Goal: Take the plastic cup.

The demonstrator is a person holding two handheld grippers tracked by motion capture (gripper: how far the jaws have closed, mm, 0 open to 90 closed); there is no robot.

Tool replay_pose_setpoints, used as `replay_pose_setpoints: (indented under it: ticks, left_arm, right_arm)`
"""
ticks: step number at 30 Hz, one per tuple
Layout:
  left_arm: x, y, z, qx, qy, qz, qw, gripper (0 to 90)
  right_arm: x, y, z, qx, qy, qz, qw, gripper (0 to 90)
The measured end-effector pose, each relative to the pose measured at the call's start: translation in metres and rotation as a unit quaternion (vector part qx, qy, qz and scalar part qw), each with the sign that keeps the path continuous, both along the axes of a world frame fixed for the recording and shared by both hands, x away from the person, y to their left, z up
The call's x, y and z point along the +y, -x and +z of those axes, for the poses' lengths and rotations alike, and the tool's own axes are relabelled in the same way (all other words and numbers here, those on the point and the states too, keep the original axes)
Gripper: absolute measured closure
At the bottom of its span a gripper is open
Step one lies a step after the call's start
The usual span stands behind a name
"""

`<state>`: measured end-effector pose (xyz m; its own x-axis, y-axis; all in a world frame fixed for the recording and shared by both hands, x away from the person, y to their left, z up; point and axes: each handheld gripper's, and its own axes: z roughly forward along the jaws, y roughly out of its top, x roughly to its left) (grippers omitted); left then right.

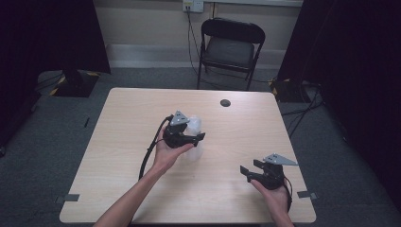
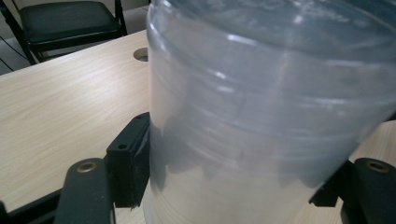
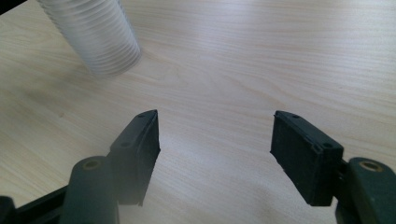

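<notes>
Between my left tongs [image 2: 233,186], mid-table, stands the clear plastic cup stack [image 2: 261,116], upright, both pads pressed on its sides. My right tongs [image 3: 215,154] wait wide open and empty, well apart near the right edge.

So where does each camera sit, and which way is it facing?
High view: above the person's side, looking forward and down on the table; both forearms, left gripper, right gripper.
Left gripper view: on that gripper, jaws against the clear plastic cup stack.
Right gripper view: over bare table, jaws apart.
Shared: cup stack, in all three.
</notes>
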<state>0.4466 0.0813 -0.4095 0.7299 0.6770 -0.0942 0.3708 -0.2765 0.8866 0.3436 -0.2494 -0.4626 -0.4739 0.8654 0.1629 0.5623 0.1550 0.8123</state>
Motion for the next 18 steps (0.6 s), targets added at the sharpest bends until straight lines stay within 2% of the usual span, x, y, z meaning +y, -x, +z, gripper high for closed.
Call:
replay_pose_setpoints:
  ticks: [11, 13, 18]
  left_arm:
    - [0.004, 0.002, 0.009, 0.002, 0.022, 0.003, 0.9998, 32.4]
    - [0.005, 0.002, 0.009, -0.001, 0.019, 0.003, 0.9998, 32.7]
    - [0.005, 0.003, 0.013, -0.004, 0.026, 0.009, 0.9996, 33.7]
  right_arm:
    - [0.001, 0.000, 0.000, 0.000, 0.000, 0.001, 1.0000, 32.5]
    - [0.001, 0.000, -0.001, 0.000, -0.001, 0.001, 1.0000, 32.5]
    - [0.001, -0.001, 0.000, 0.000, -0.001, 0.001, 1.0000, 32.5]
